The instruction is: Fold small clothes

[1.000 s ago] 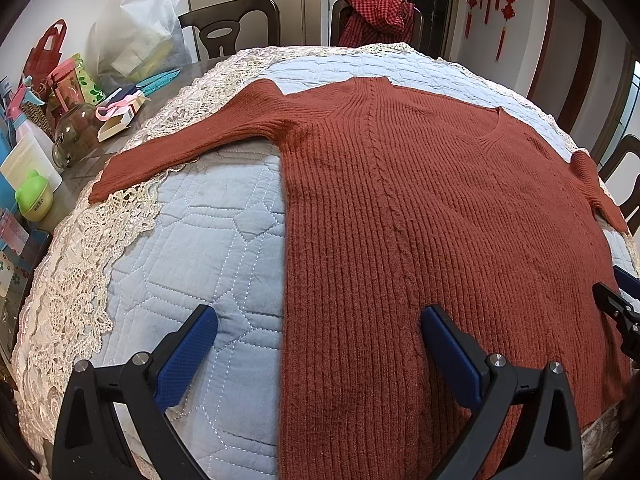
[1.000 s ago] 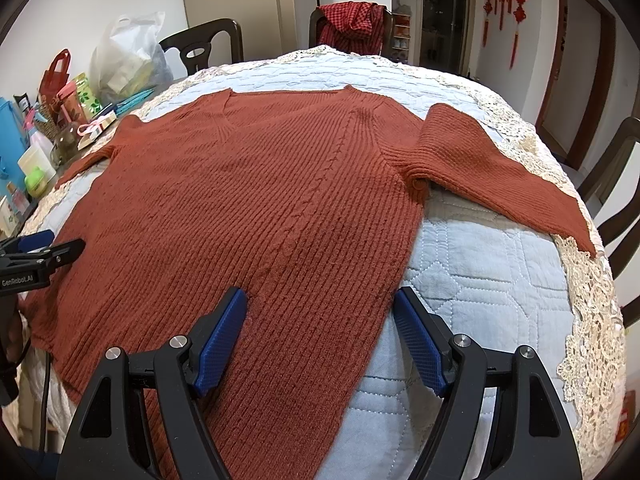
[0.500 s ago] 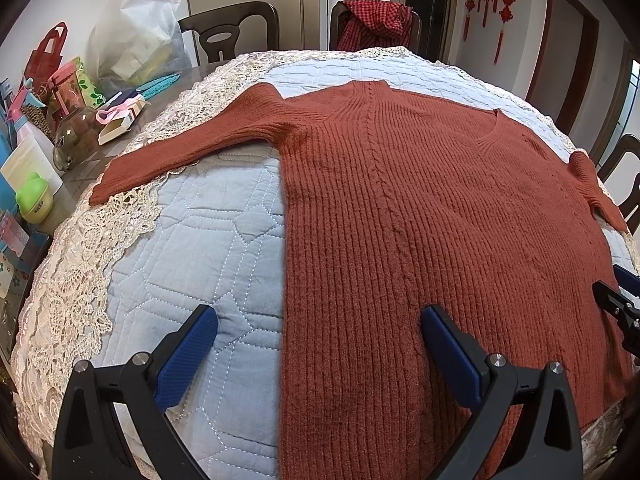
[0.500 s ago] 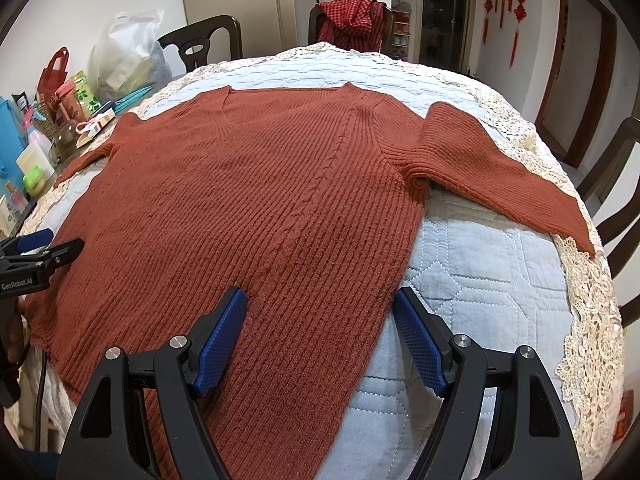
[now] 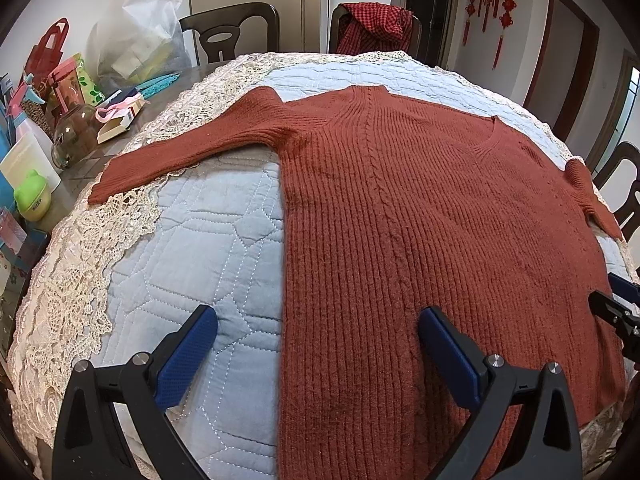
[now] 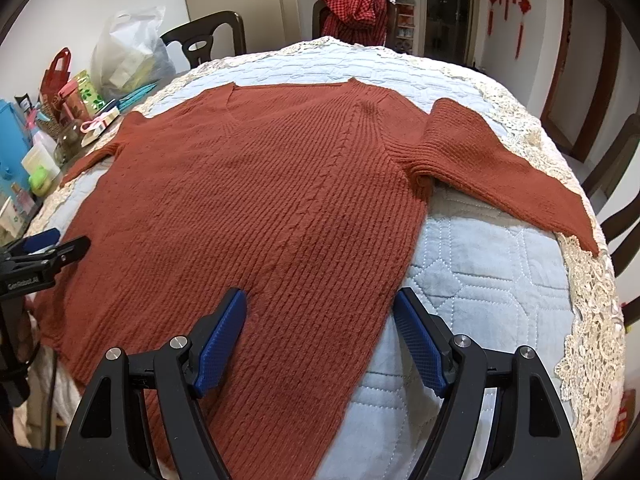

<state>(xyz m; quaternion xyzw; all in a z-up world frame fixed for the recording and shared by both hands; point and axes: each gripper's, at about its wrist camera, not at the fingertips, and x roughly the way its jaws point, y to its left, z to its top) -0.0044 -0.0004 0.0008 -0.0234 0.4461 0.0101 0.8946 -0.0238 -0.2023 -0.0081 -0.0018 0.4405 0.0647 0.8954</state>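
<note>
A rust-red ribbed sweater point(image 5: 420, 216) point(image 6: 272, 200) lies flat and spread out on a pale blue quilted table cover point(image 5: 192, 256) point(image 6: 492, 280), both sleeves stretched sideways. My left gripper point(image 5: 316, 328) hovers open above the sweater's lower left side edge, one blue pad over the quilt, the other over the knit. Above the lower right side edge my right gripper point(image 6: 320, 316) stands open too, straddling that edge. Neither holds cloth. Each gripper shows at the border of the other's view.
Clutter crowds the table's left side: a glass jar point(image 5: 74, 136), a green cup point(image 5: 34, 196), boxes, a white plastic bag point(image 5: 140, 36). Dark chairs point(image 5: 228, 32) ring the table, one draped with a red checked cloth point(image 5: 376, 24). A lace edging point(image 6: 592, 320) borders the quilt.
</note>
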